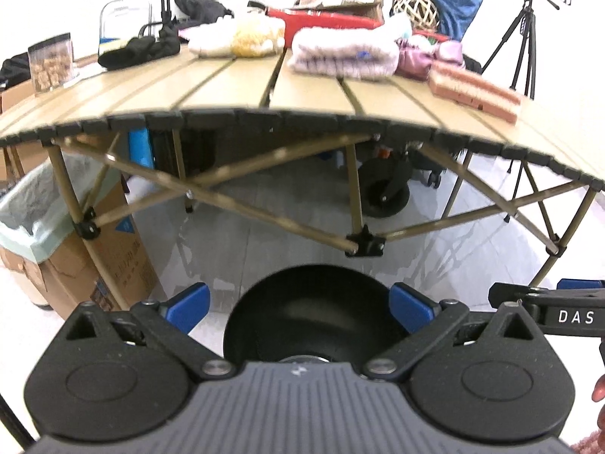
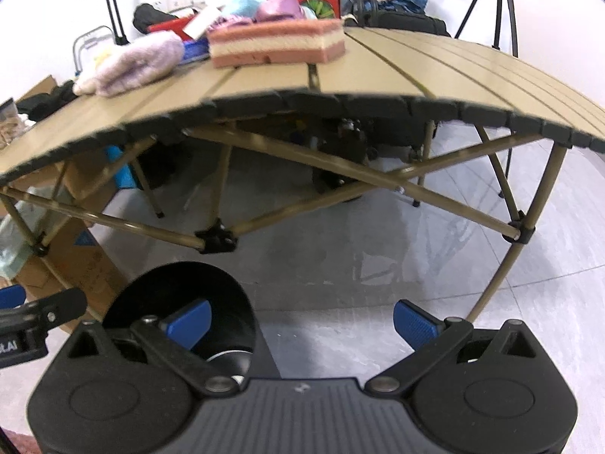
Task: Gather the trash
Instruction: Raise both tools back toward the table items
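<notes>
Each gripper (image 1: 300, 308) (image 2: 302, 321) is matte black with blue finger pads (image 1: 410, 308), silver pivot screws and white lettering.

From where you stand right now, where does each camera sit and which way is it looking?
Left wrist: sits on the left hand-held gripper, below the folding table's edge, facing its legs; blue fingers open, a fingertip at the right border.
Right wrist: sits on the right hand-held gripper, same low forward look; fingers open.
Shared: table, pink sponge block, lined cardboard box, tripod, black round object.
</notes>
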